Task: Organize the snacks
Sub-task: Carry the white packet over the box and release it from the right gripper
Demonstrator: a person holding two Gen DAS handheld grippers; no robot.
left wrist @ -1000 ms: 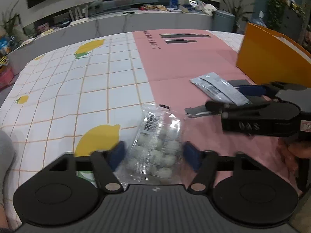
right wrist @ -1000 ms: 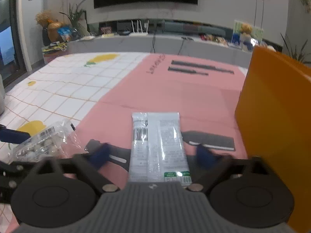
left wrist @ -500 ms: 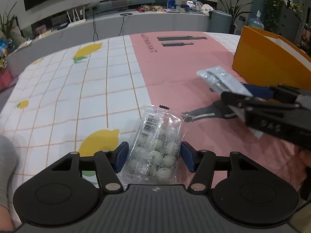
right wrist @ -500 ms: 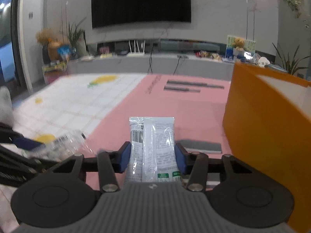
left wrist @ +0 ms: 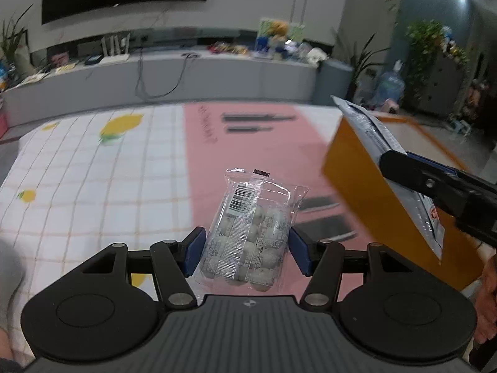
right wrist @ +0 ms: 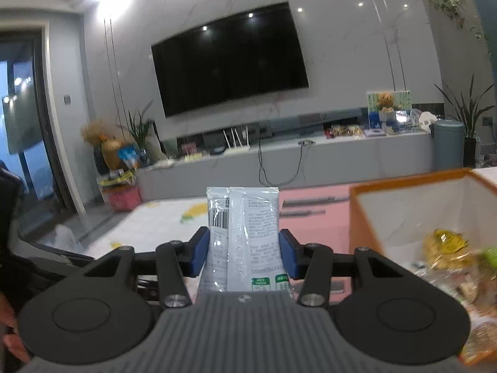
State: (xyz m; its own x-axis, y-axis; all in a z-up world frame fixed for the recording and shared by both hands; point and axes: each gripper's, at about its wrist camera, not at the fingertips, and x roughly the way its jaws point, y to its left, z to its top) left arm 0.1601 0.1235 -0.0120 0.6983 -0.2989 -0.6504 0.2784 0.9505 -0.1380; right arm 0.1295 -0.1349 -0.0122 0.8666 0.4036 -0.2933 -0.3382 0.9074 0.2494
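- Left gripper (left wrist: 247, 250) pinches the clear candy bag (left wrist: 251, 233) above the worktop (left wrist: 93, 171), ready for boxing.
- Right gripper (right wrist: 243, 253) pinches the white packet (right wrist: 245, 233) beside the orange box (right wrist: 355, 217), probably its destination.

The bag of round sweets (left wrist: 248, 233) sits between the fingers of the left gripper (left wrist: 247, 250), above the tablecloth (left wrist: 93, 186); the box (left wrist: 372, 192) stands to its right. The flat packet (right wrist: 245, 236) sits between the fingers of the right gripper (right wrist: 245, 253), left of the box (right wrist: 403, 211); snack bags (right wrist: 447, 248) lie inside the box.
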